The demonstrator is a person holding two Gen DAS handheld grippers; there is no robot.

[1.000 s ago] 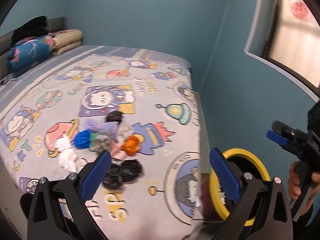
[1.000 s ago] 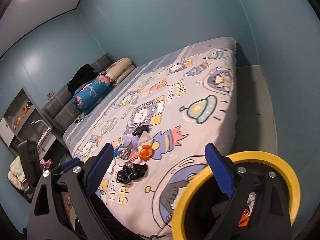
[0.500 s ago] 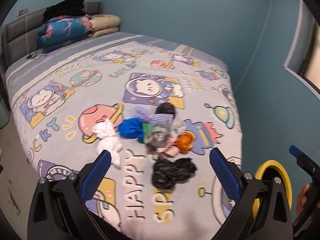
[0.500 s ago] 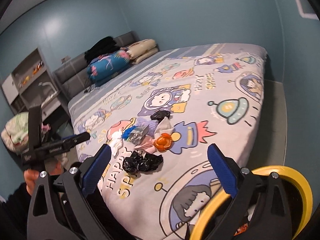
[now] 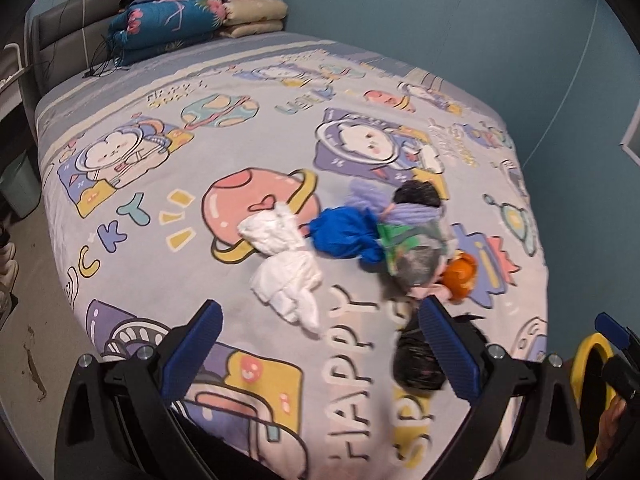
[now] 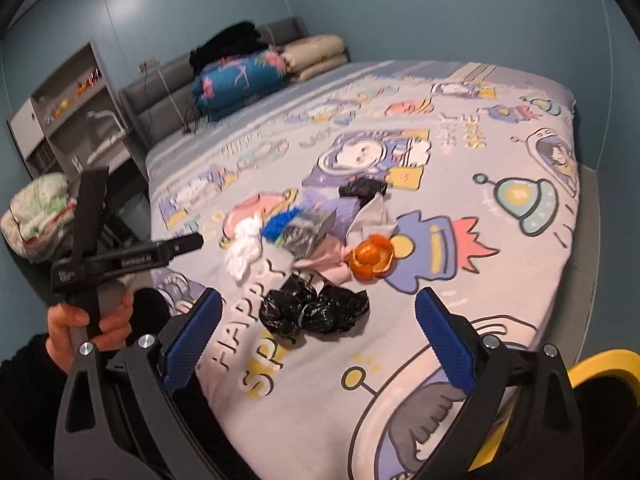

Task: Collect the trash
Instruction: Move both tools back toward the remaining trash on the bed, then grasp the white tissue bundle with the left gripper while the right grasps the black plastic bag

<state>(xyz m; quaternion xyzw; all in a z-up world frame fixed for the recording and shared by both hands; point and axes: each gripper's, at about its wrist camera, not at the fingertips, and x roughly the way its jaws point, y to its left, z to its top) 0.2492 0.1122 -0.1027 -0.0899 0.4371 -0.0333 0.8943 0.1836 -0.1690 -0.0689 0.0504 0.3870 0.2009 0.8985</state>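
A heap of trash lies on the cartoon-print bed: white crumpled tissue (image 5: 286,258) (image 6: 244,250), a blue bag (image 5: 344,232), a grey foil wrapper (image 5: 416,260) (image 6: 302,236), orange peel (image 5: 460,274) (image 6: 372,258), a crumpled black bag (image 5: 420,364) (image 6: 312,310), and a smaller black bag (image 5: 416,196) (image 6: 362,188) further back. My left gripper (image 5: 320,354) hovers open over the bed's near edge, short of the tissue. My right gripper (image 6: 320,342) is open just before the crumpled black bag. The yellow-rimmed bin (image 5: 588,364) (image 6: 600,364) stands on the floor at the right.
Folded quilts and pillows (image 5: 192,24) (image 6: 264,70) are stacked at the grey headboard. A shelf unit (image 6: 72,108) and a bundle of cloth (image 6: 40,216) stand left of the bed. A hand holds the left gripper's handle (image 6: 88,312). Blue walls close in behind and right.
Both grippers have swung left, away from the bin and toward the trash heap on the bed. The heap now looks larger and closer. Both stay open.
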